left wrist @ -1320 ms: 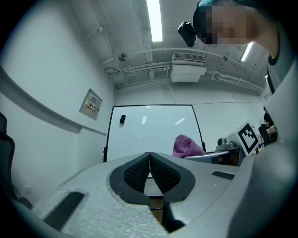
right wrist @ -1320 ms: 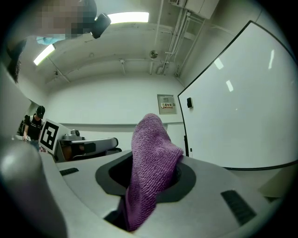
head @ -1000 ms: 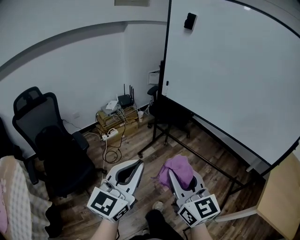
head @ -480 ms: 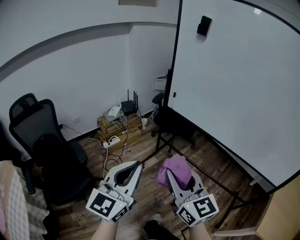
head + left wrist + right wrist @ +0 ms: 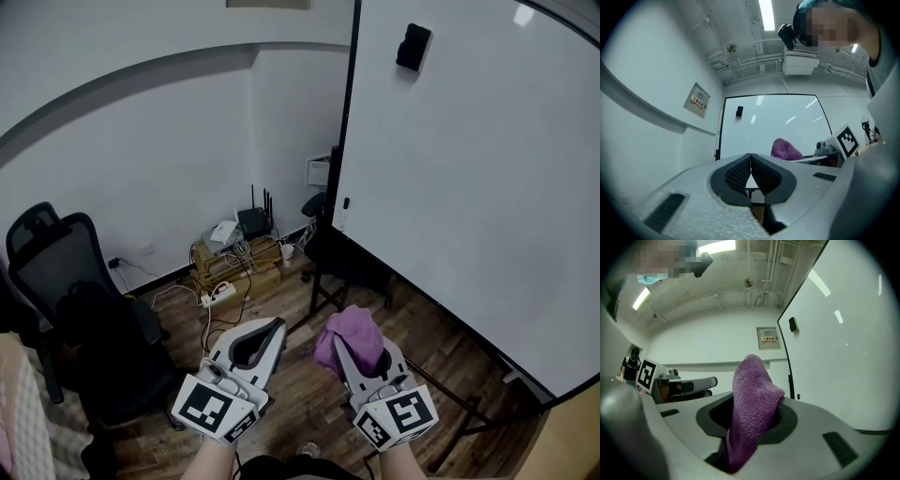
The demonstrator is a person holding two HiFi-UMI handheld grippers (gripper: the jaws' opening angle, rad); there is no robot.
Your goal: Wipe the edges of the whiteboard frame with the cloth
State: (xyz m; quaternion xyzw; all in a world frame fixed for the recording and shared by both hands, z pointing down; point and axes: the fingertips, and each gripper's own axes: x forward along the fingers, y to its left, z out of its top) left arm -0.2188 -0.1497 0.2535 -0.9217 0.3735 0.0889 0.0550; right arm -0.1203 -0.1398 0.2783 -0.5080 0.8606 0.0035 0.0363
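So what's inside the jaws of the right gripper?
A purple cloth, clamped by the right gripper. Its bunched top sticks out above the jaws; its lower end drops out of sight into the gripper body.

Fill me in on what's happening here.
A person stands facing a whiteboard with a gripper in each hand. The right gripper is clamped on a purple cloth, held low in front of the body. The left gripper is shut and empty beside it. The cloth is not touching the board's black frame, so no wiping is under way at this moment.
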